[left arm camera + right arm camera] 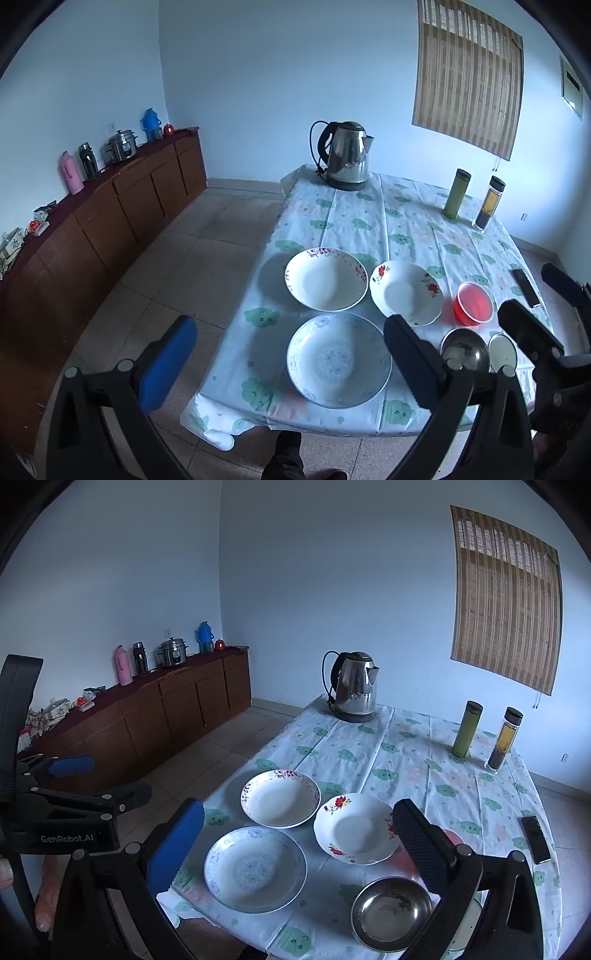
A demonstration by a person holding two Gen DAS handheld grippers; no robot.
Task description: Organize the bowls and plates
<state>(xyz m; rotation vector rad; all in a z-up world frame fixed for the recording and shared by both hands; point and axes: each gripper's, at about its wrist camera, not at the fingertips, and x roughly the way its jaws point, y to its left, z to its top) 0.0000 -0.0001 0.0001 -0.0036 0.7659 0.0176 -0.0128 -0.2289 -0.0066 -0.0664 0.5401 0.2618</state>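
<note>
Left gripper (288, 354): we see its jaws spread wide with nothing between them, hovering off the near-left edge of the table (406, 221).
Right gripper (299, 838): we see it released too, jaws apart and holding nothing, raised above the near edge.
Dishes: three shallow dishes lie in a cluster at the near end, the blue-patterned plate (339, 360) nearest, the purple-rimmed plate (325, 278) beyond it, the red-flower plate (406, 292) to their right.
Bowls: the steel bowl (391, 914) sits near-right; the red plastic bowl (474, 303) lies just beyond it.
Deciding relation: we judge the blue-patterned plate lies straight ahead of and below the left gripper, the steel bowl below the right gripper's right finger, so each arm has its own nearest piece.
Long axis: none, everything is round; only a rim grasp counts.
Hidden: the right finger covers most of the red plastic bowl in the right wrist view, and a small white round dish (501, 350) is cut off by gripper parts.
</note>
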